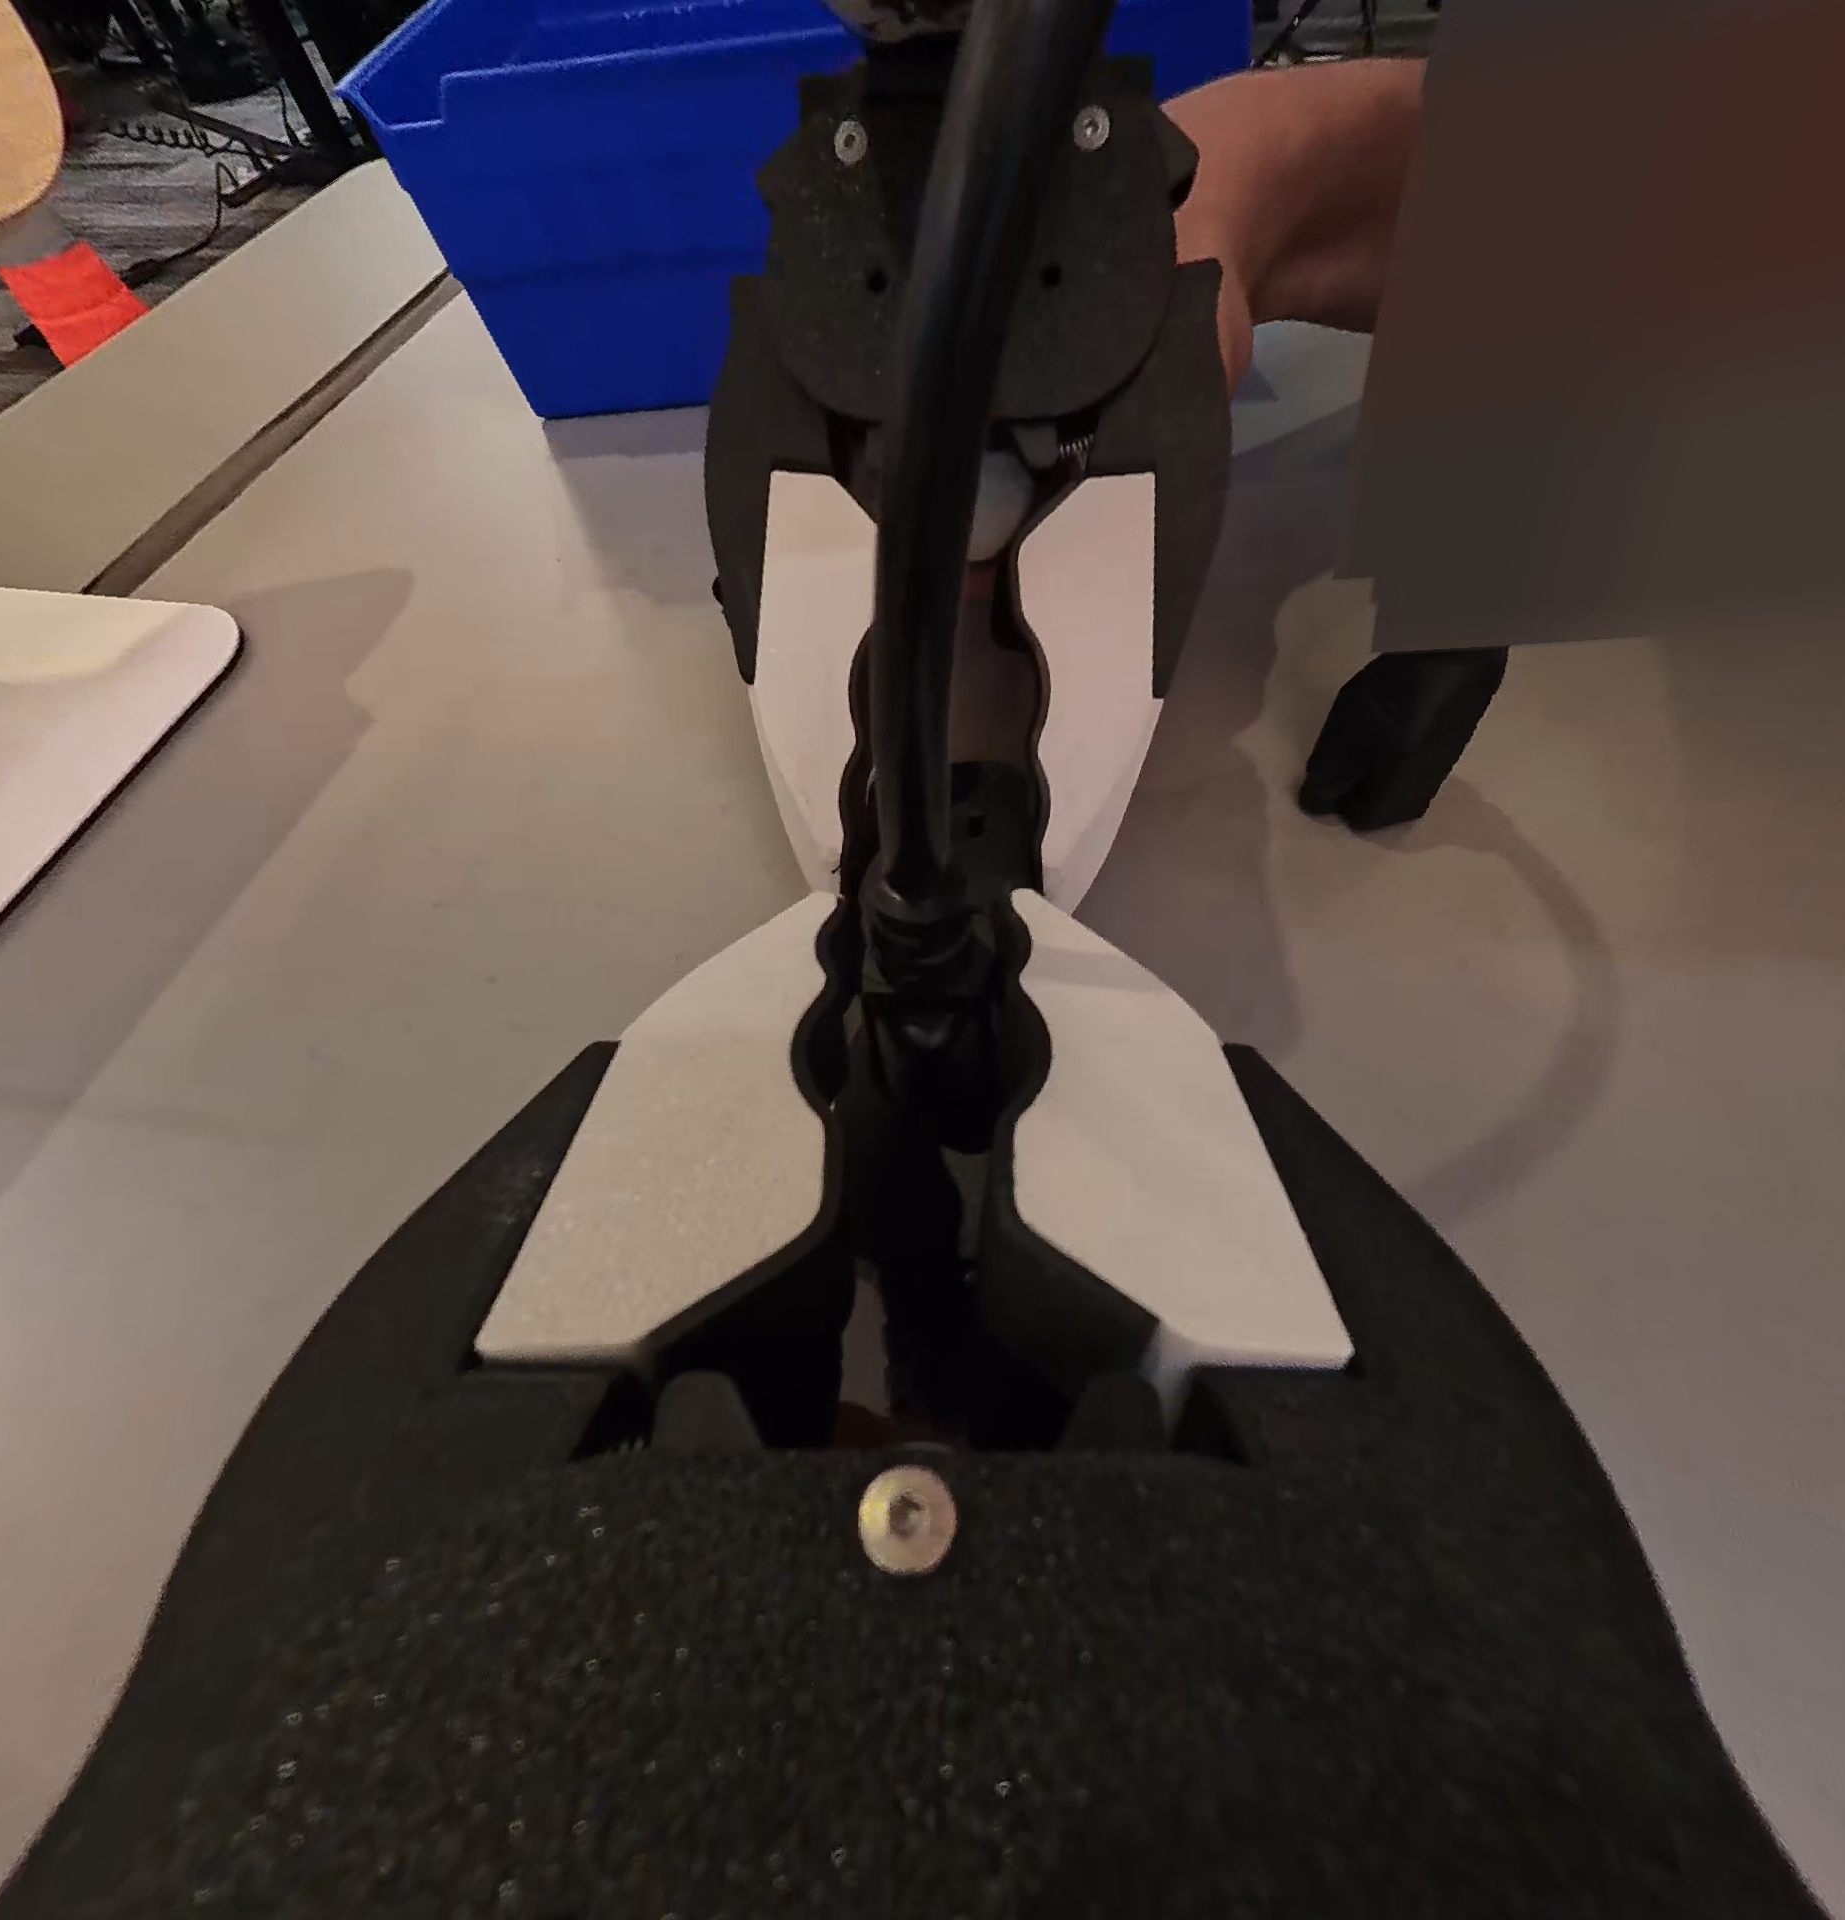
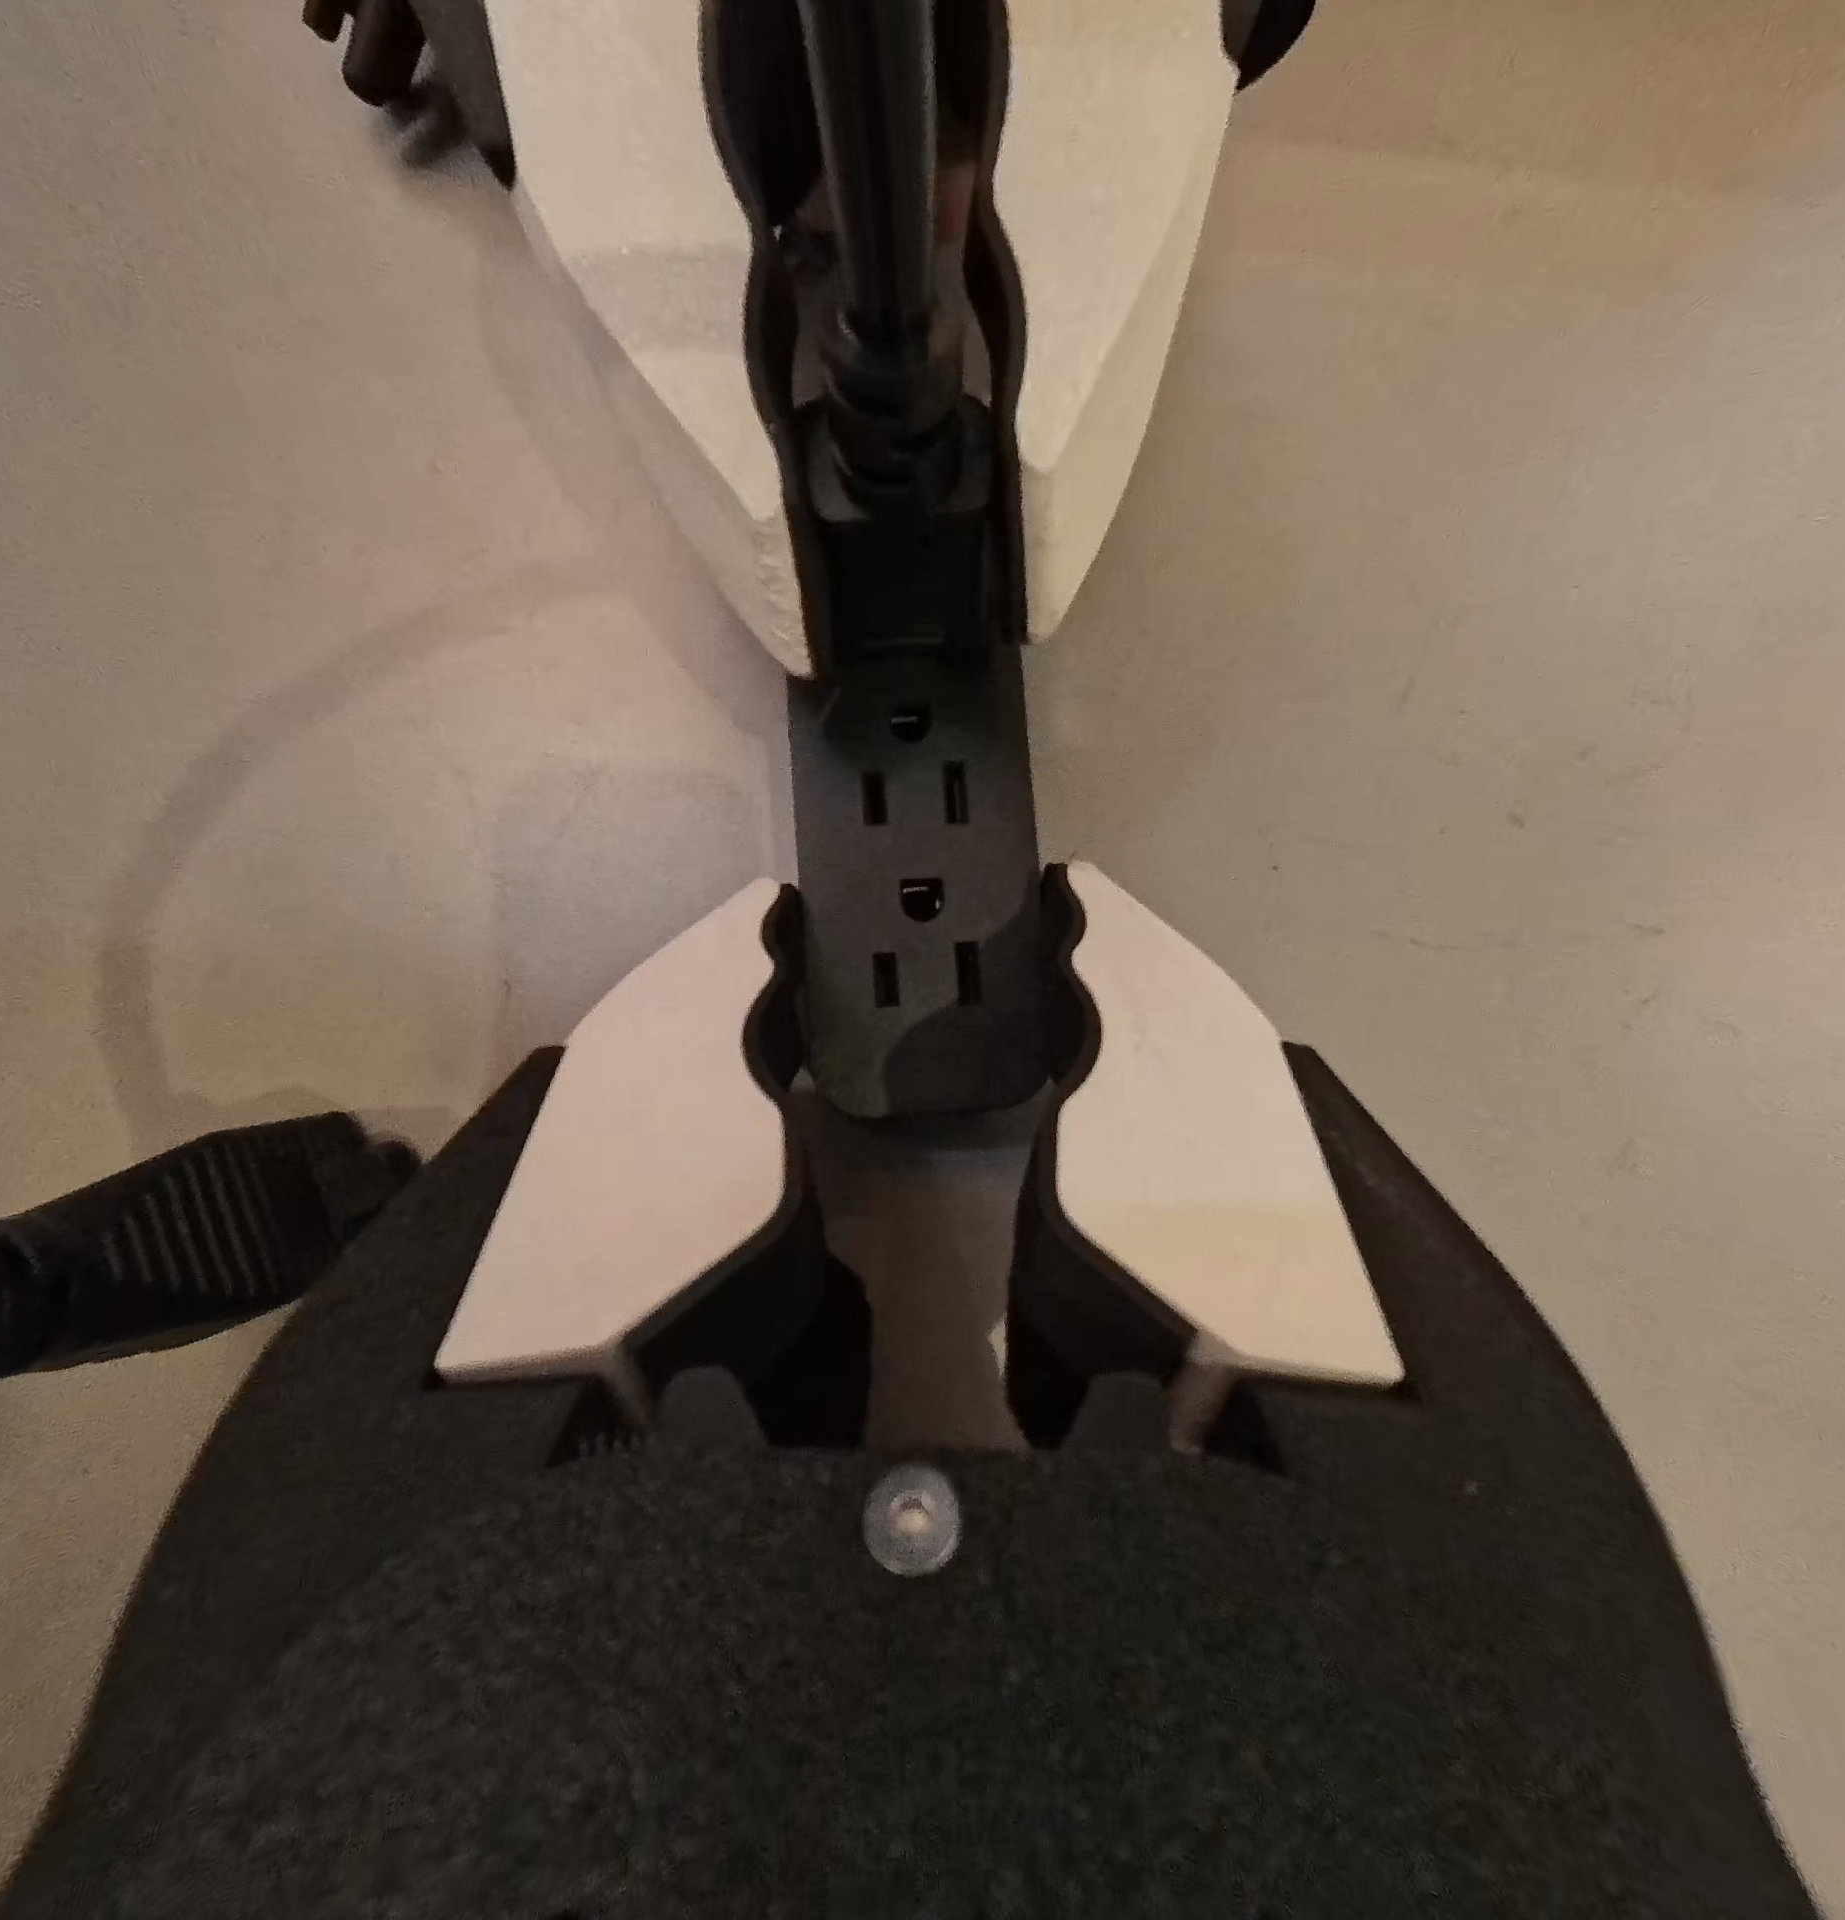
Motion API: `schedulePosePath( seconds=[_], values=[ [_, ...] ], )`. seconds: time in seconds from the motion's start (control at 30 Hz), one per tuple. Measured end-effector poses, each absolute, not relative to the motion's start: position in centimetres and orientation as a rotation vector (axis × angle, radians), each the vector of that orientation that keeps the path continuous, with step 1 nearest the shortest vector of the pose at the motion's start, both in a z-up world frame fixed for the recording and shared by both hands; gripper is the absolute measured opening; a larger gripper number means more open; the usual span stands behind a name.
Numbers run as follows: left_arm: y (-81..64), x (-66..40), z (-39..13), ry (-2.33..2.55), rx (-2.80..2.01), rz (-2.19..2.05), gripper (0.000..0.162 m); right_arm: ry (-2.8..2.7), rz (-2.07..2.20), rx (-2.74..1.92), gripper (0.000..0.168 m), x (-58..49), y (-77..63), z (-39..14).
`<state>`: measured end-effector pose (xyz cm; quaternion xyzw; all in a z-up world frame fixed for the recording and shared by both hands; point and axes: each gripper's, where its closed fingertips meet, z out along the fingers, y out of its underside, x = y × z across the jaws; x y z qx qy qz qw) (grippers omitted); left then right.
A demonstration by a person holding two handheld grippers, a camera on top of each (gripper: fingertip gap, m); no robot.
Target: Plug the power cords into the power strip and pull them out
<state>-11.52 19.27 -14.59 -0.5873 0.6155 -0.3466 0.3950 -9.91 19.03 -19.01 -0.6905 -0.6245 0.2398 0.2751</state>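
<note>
Two tongs meet over a black strip (image 2: 913, 914) on a pale desk (image 2: 1469, 727); right tongs (image 2: 916, 935) clamp the strip's near end, pinning it flat; left tongs (image 1: 923, 997) are shut on a black plug (image 2: 902, 561), cord (image 1: 933, 520) rising away between the fingers; plug sits at the strip's far socket, w/ two sockets bare nearer the right tongs; whether the prongs are fully home can't be told. Step in hand, prob.: seating or drawing this plug; next move calls for a straight push or pull along the prongs, w/ the strip kept still. Right view alone shows the sockets, plus a 2nd plug (image 2: 170, 1236) loose on the desk at left; left view alone shows a blue bin (image 1: 606, 229), a hand (image 1: 1302, 197) behind the right tongs, and a white pad (image 1: 76, 727); there the strip is hidden.
</note>
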Motion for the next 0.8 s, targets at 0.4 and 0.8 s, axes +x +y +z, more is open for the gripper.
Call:
schedulePosePath(
  seconds=[0.4, 0.8],
  values=[
    [19.2, -12.7, -15.6, 1.647, -1.476, -0.784, 0.027, -1.674, 0.622, -1.878, 0.045, -10.2, 19.1, -19.1],
    [19.4, -12.7, -15.1, 1.570, -1.521, -0.859, 0.023, -1.645, 0.656, -1.886, 0.045, -10.1, 19.1, -19.0]
  ],
)
